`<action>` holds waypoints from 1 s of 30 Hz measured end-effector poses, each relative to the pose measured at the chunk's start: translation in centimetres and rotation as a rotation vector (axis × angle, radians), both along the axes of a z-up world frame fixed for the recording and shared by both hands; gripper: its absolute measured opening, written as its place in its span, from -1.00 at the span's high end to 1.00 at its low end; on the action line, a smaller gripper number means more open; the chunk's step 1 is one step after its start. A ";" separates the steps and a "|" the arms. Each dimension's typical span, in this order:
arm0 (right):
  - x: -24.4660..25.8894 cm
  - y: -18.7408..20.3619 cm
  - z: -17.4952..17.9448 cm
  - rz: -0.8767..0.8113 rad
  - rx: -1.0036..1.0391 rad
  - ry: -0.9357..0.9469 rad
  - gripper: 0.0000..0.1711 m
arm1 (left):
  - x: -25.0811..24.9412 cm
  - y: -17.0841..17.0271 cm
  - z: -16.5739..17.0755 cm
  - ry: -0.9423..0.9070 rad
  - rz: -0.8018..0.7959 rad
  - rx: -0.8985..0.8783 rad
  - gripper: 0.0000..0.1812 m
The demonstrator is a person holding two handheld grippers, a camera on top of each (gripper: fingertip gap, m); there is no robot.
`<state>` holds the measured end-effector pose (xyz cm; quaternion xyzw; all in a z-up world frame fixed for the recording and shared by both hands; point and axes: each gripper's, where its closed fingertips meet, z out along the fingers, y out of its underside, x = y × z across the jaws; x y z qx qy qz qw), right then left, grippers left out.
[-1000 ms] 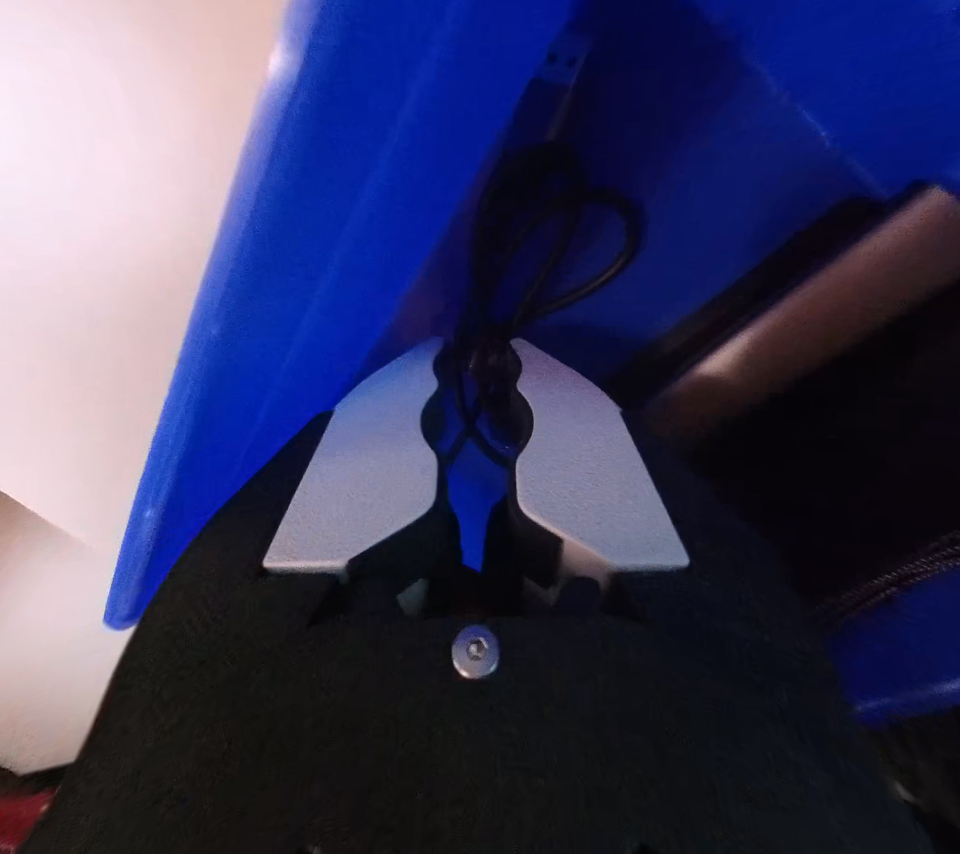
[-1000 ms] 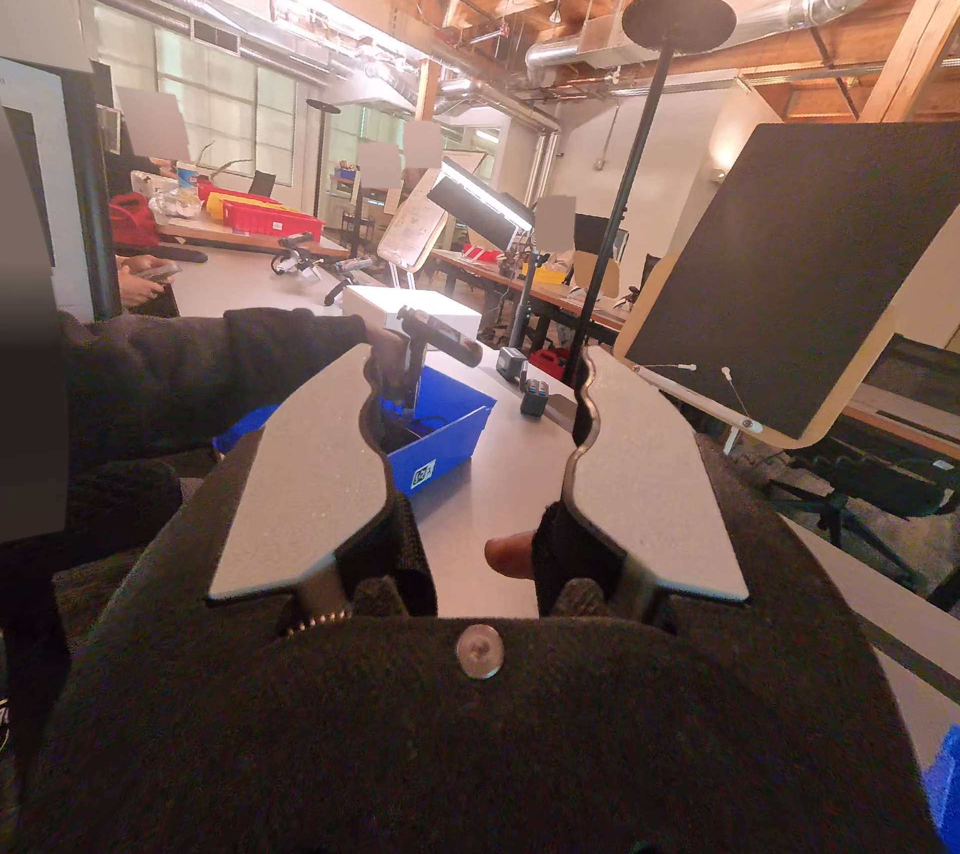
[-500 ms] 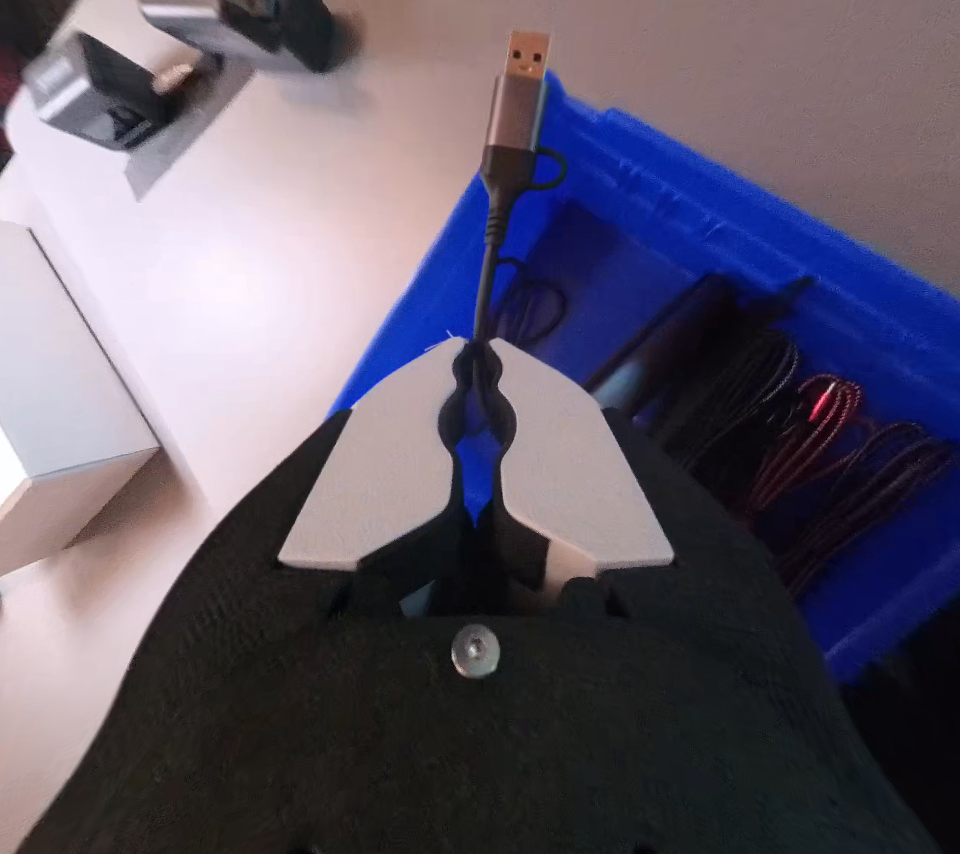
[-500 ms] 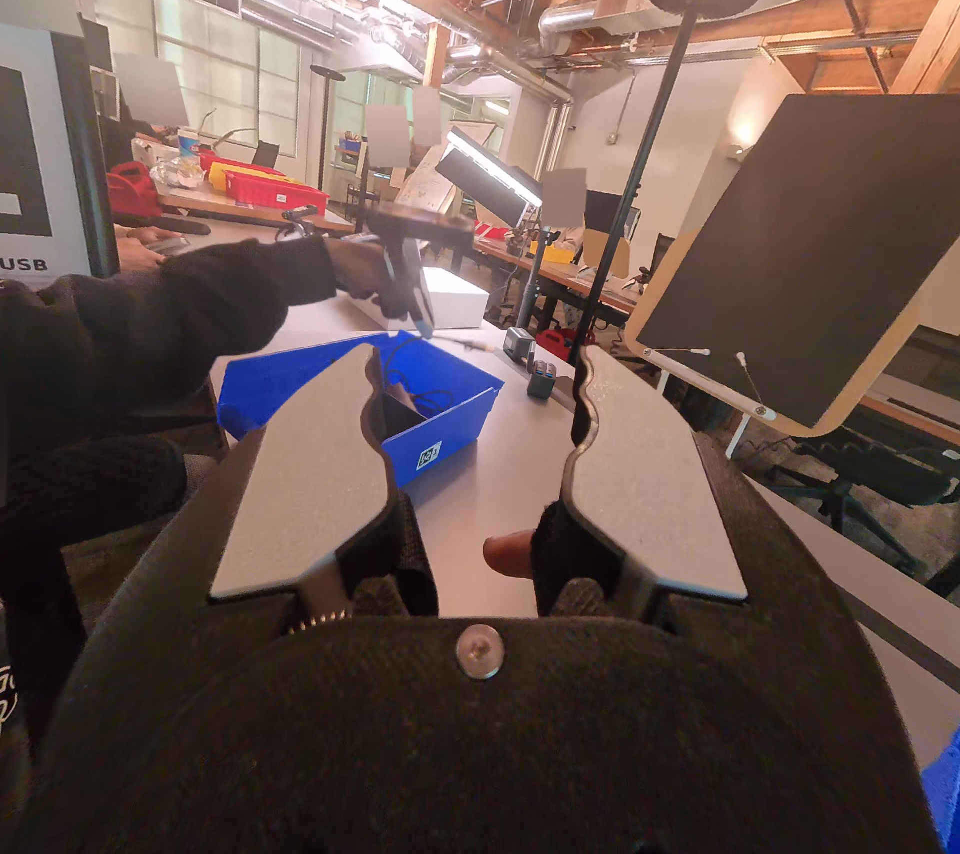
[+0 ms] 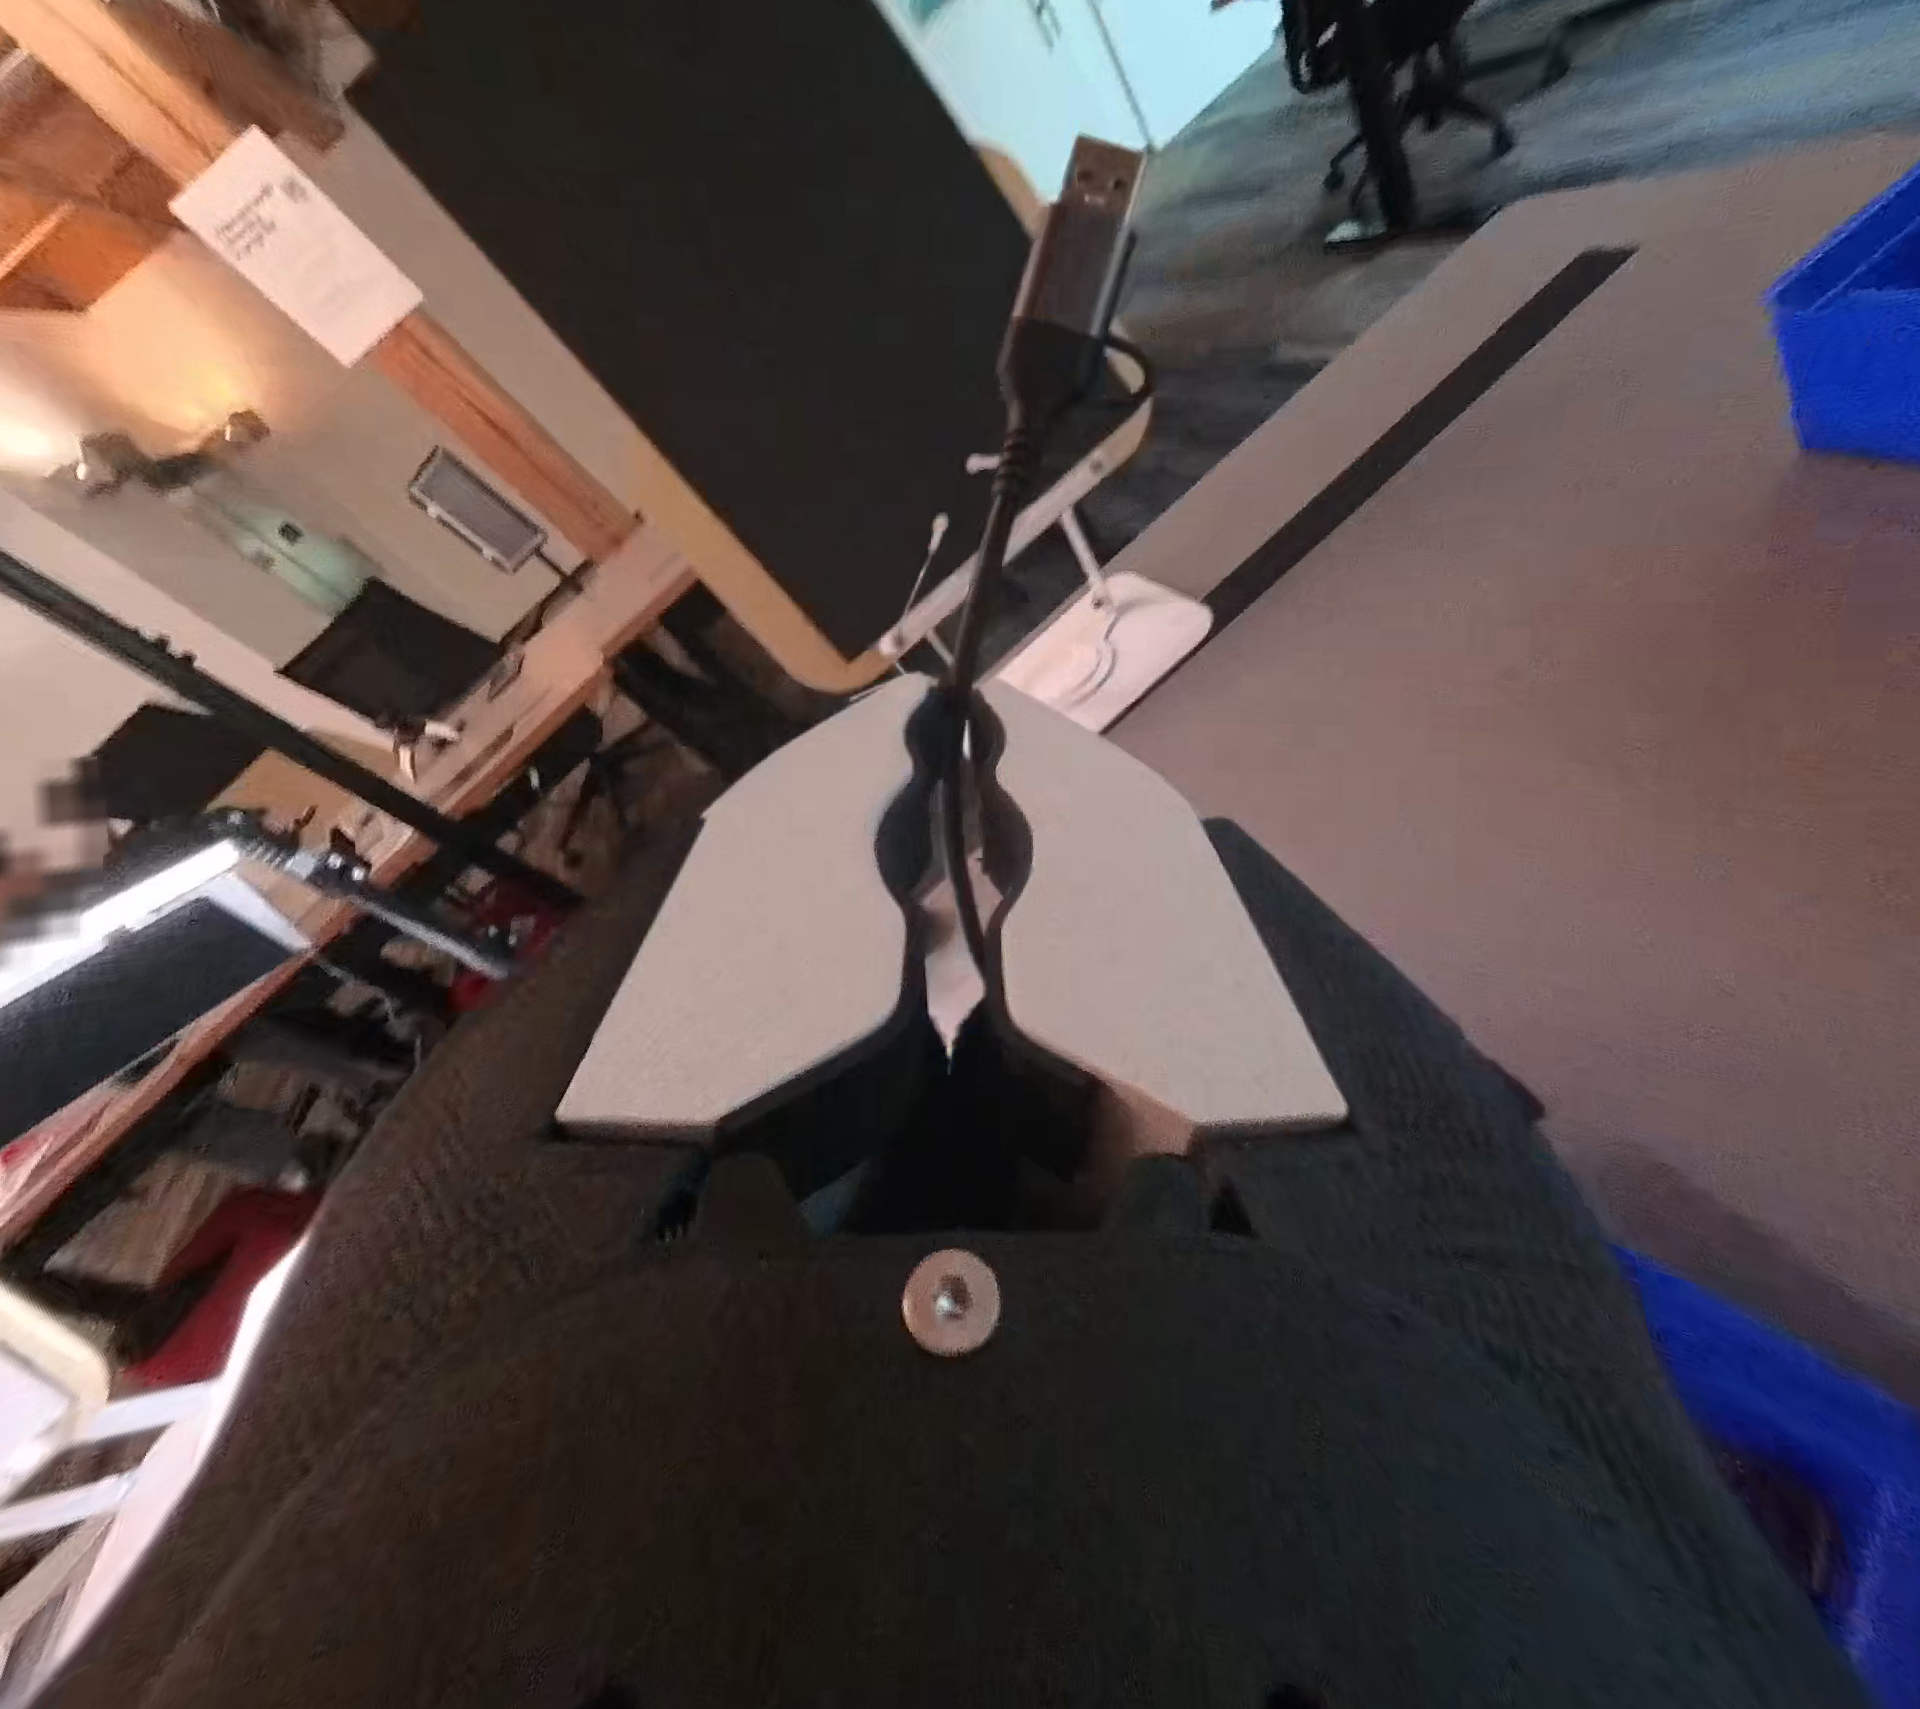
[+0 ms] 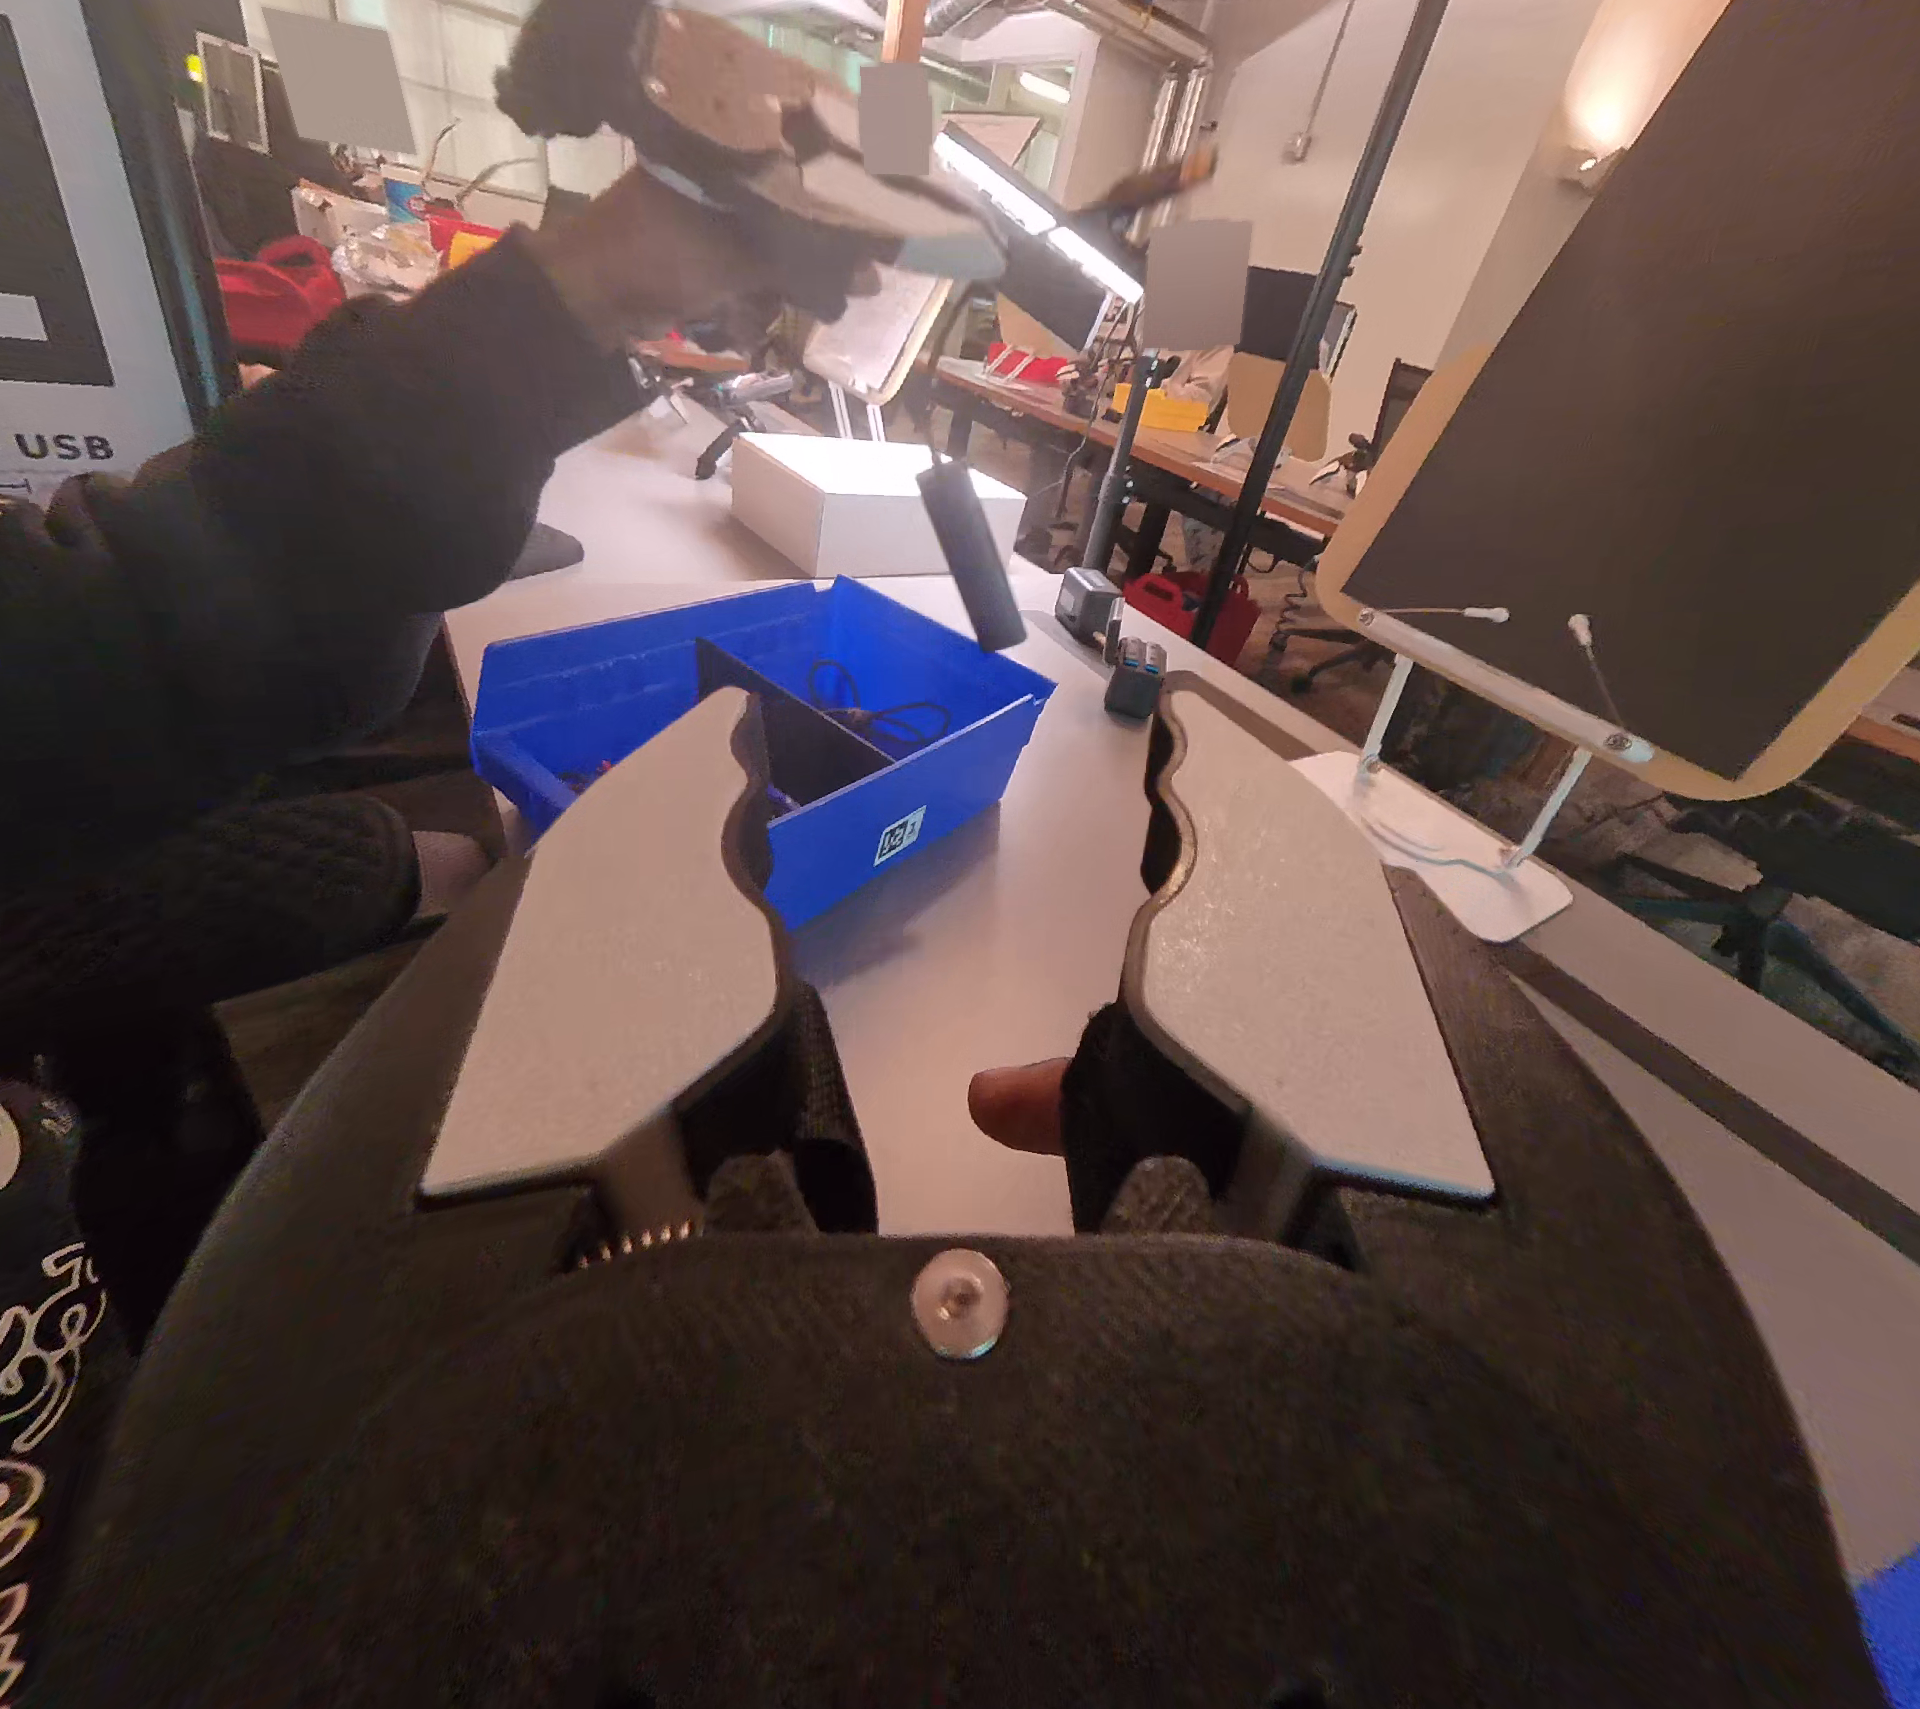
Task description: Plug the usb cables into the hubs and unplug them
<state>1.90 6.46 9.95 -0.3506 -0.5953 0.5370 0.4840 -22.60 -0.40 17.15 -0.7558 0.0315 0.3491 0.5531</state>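
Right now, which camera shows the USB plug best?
The left wrist view: the USB plug stands close and sharp above the left gripper, which pinches its cable. The right wrist view shows it only far off and blurred.

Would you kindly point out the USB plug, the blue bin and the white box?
USB plug (image 5: 1081,257): left wrist view, on its grey shell.
blue bin (image 6: 914,812): right wrist view, on its front wall.
white box (image 6: 831,516): right wrist view, on its side face.

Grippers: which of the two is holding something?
The left gripper: its jaws are shut on a black USB cable, plug sticking out ahead. The right gripper is open and empty.
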 end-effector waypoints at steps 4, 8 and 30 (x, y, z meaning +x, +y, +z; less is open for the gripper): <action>-0.6 -0.3 -1.1 0.026 0.005 -0.042 0.20 | 6.8 1.7 1.1 -0.018 -0.211 0.116 0.96; -1.1 -1.3 -3.4 0.107 0.057 -0.122 0.21 | 13.9 2.7 0.5 -0.089 -0.446 0.186 0.96; -1.3 -4.0 -3.0 0.653 -0.686 0.016 0.79 | 21.3 2.7 -7.8 -0.520 -0.663 0.364 0.09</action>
